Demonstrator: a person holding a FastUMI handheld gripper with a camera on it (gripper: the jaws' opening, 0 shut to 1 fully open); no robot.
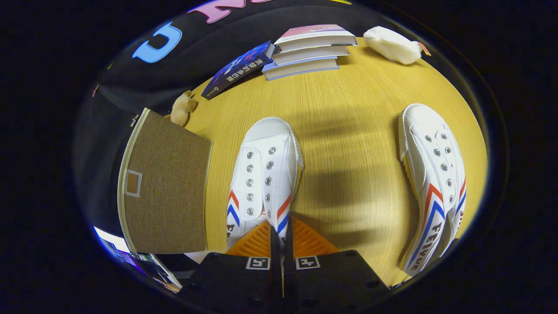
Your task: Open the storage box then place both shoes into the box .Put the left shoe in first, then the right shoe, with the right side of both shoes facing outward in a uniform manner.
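Shoe (265, 174) beside box (168, 187) | heel rim pinched by gripper (281, 237) fingers | thin hold; slip or twist risked when lifted

The handheld gripper (280, 237) has a broad, matte black plastic body with small dark screw holes along its lower edges. Two square black-and-white fiducial tags sit side by side on it. Its two ridged, wedge-shaped fingers (255, 242) meet almost flush along a thin centre seam.
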